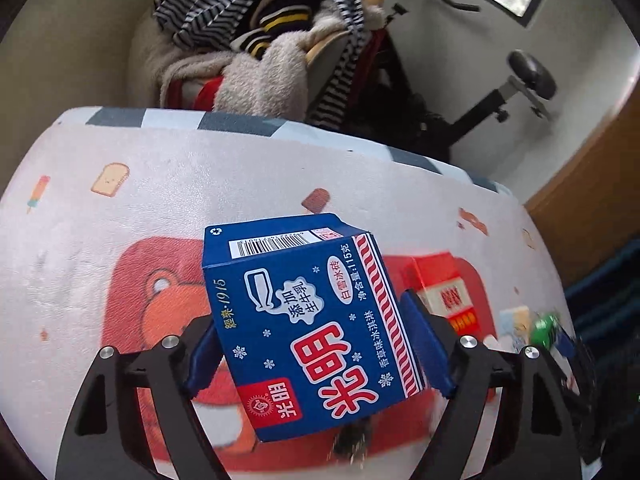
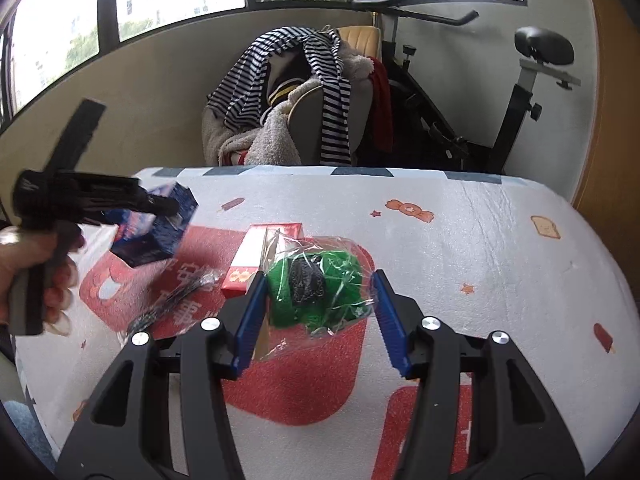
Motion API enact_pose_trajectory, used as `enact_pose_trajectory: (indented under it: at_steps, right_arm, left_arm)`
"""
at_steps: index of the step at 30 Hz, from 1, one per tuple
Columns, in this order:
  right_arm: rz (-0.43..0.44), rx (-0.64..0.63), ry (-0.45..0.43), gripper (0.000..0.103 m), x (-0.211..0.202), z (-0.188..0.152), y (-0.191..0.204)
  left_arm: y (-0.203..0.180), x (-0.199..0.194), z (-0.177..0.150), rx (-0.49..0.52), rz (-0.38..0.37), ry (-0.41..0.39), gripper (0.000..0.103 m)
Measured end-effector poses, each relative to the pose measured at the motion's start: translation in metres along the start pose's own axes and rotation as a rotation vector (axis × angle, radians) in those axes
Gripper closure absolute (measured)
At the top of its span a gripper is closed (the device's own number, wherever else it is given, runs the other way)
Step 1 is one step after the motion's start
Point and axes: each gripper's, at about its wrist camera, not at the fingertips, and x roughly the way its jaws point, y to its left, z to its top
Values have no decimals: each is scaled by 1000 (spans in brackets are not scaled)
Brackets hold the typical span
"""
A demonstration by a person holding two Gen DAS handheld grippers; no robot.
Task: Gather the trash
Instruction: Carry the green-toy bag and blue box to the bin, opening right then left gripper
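The left gripper [image 1: 320, 344] is clamping the blue ice-cream carton [image 1: 304, 320] across its two long sides, the blue pads pressing flat against the cardboard so that the box cannot swing. In the right wrist view the same carton [image 2: 160, 228] is hanging clear of the table [image 2: 500, 248], tilted, up and to the left of the red box [image 2: 260, 256]. That fits a piece of trash being carried off, though no bin is in view, so where it is going I cannot tell.

The red box is lying flat on the table's red bear print and serves as the landmark. Just right of it, and partly overlapping its near end, the green wrapper in clear plastic [image 2: 320, 292] is sitting between the pads of the right gripper [image 2: 318, 316]. Its jaws are standing about half apart; the left pad looks to be touching the crinkled film, while the right pad is just beside it with a sliver of gap, so a firm hold cannot be confirmed. Just left of the red box a dark crumpled strip of wrapper [image 2: 176, 300] is lying flat on the table. Behind the table a chair piled with clothes [image 2: 296, 96] is standing against the wall.
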Motion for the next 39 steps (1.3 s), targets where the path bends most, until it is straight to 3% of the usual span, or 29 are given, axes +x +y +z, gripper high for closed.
enact_pose_trajectory:
  at_steps: [11, 20, 31, 39]
  right_arm:
    - [87, -16, 9, 49, -81, -14, 21]
    - [180, -62, 60, 49, -148, -60, 47]
    - [266, -106, 127, 49, -197, -127, 74]
    - [310, -145, 191, 49, -200, -157, 92]
  left_arm:
    - [-22, -112, -94, 135, -102, -76, 24]
    - [-27, -180, -184, 185, -145, -117, 24]
    - [-39, -224, -267, 245, -187, -140, 24]
    - [-43, -219, -307, 280, -238, -139, 24]
